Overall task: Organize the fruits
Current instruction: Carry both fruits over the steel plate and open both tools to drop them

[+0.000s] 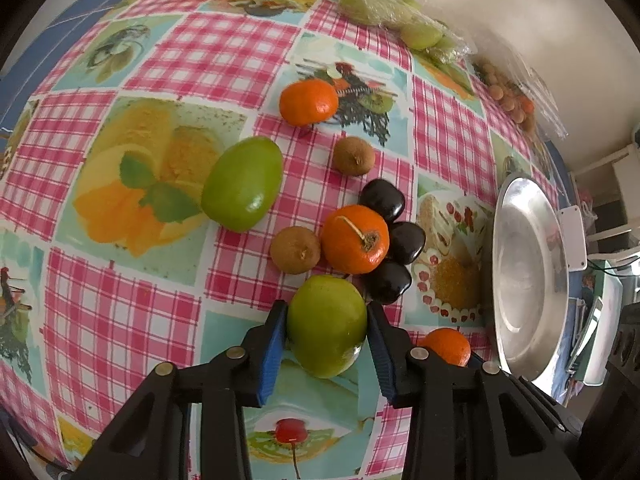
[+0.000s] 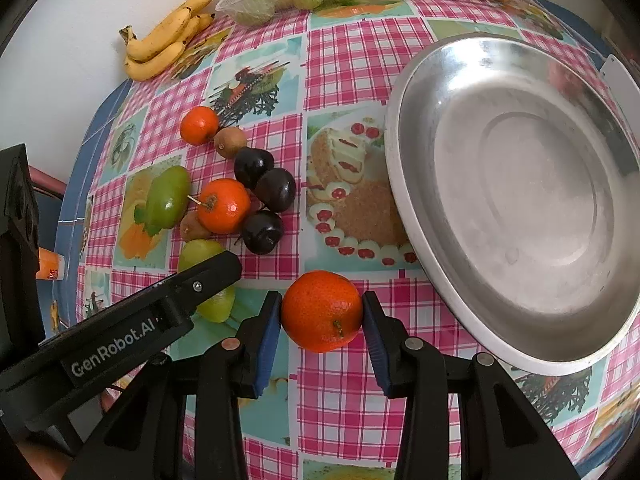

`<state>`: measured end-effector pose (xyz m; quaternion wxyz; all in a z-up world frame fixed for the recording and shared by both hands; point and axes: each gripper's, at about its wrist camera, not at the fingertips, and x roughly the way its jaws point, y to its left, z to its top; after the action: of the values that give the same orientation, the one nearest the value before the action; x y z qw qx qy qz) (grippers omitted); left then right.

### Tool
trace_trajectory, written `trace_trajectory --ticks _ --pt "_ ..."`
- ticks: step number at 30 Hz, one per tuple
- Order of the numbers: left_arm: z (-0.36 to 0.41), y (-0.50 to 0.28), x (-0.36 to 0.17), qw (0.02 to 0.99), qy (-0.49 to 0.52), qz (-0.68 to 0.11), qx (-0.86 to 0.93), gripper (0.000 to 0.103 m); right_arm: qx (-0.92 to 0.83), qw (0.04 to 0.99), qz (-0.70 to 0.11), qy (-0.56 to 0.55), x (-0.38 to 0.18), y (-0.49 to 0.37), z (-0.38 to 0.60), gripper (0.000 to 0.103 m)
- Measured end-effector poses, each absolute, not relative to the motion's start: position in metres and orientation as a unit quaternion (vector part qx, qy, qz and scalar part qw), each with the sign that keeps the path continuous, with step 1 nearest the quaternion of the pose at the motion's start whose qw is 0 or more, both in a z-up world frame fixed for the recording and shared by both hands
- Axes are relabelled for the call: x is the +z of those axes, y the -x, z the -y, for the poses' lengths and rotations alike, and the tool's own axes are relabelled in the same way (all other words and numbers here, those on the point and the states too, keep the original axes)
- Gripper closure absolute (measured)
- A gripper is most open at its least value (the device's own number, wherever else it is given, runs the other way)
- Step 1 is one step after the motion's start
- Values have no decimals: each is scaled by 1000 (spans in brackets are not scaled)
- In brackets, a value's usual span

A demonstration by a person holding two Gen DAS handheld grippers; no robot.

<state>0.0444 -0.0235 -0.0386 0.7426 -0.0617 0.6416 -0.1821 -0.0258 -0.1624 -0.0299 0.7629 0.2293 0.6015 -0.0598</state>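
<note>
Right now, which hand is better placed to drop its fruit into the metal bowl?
Right. The right gripper grips the tangerine beside the metal bowl; the left gripper, on the green mango, sits farther.

A smooth green mango sits between the left gripper's pads; a dimpled orange tangerine between the right gripper's.

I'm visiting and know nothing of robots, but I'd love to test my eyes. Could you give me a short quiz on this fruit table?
1. True or false: the metal bowl already holds fruit.
2. Which fruit sits between the fingers of the left gripper? A) banana B) green mango C) kiwi
3. Fill in: the right gripper has its fingers on either side of an ____ fruit.

Key: 1 false; 2 B; 3 orange.
</note>
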Motion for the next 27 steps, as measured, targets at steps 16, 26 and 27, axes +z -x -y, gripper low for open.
trace_trajectory --ticks 16,26,27 --pt "26 -41 6 780 56 -588 -208 61 -63 788 -561 -245 2 29 175 61" --pt "77 -47 21 782 19 -575 -240 61 -117 791 -531 -280 10 34 224 61" --pt "83 -47 22 782 16 -574 -242 61 -128 790 -528 -284 10 37 231 61"
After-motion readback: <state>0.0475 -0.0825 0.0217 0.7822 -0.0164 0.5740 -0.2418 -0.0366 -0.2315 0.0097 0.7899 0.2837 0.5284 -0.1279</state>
